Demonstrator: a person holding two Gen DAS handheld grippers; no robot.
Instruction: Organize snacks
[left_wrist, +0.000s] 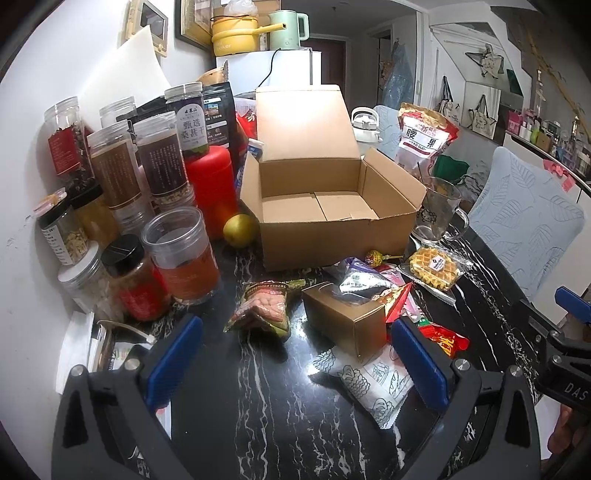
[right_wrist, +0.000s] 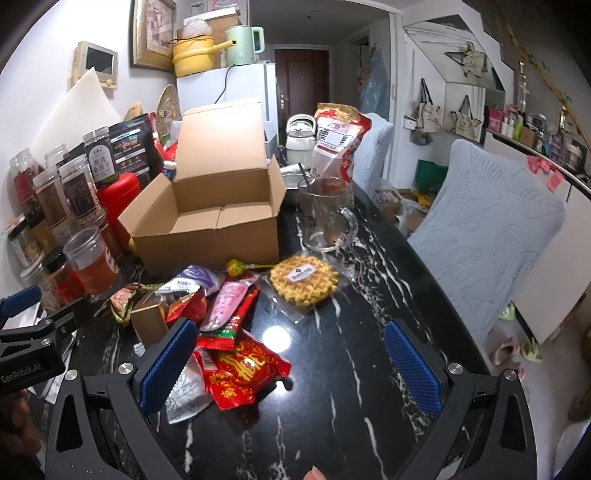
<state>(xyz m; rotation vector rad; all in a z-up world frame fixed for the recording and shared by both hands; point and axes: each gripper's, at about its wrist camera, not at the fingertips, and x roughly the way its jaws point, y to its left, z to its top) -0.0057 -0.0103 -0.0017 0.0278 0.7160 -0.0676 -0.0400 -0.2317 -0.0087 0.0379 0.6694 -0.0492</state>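
An open, empty cardboard box (left_wrist: 332, 206) (right_wrist: 207, 221) stands on the black marble table (left_wrist: 258, 406). In front of it lies a pile of snacks: a small gold box (left_wrist: 343, 317) (right_wrist: 147, 321), a green-edged packet (left_wrist: 262, 306), a wrapped waffle (left_wrist: 434, 267) (right_wrist: 304, 282), a lollipop (left_wrist: 373, 257) (right_wrist: 234, 266), red packets (right_wrist: 243, 373), a pink packet (right_wrist: 227, 302) and a white patterned packet (left_wrist: 369, 380). My left gripper (left_wrist: 295, 362) is open and empty just before the pile. My right gripper (right_wrist: 291, 369) is open and empty, its left finger beside the red packets.
Several jars and a red canister (left_wrist: 212, 184) crowd the table's left side by the wall. A pear (left_wrist: 240, 229) sits left of the box. A glass mug (left_wrist: 437, 210) (right_wrist: 327, 214) and a cashew bag (left_wrist: 424, 136) (right_wrist: 338, 140) stand to the right. Two chairs (right_wrist: 487, 229) line the right edge.
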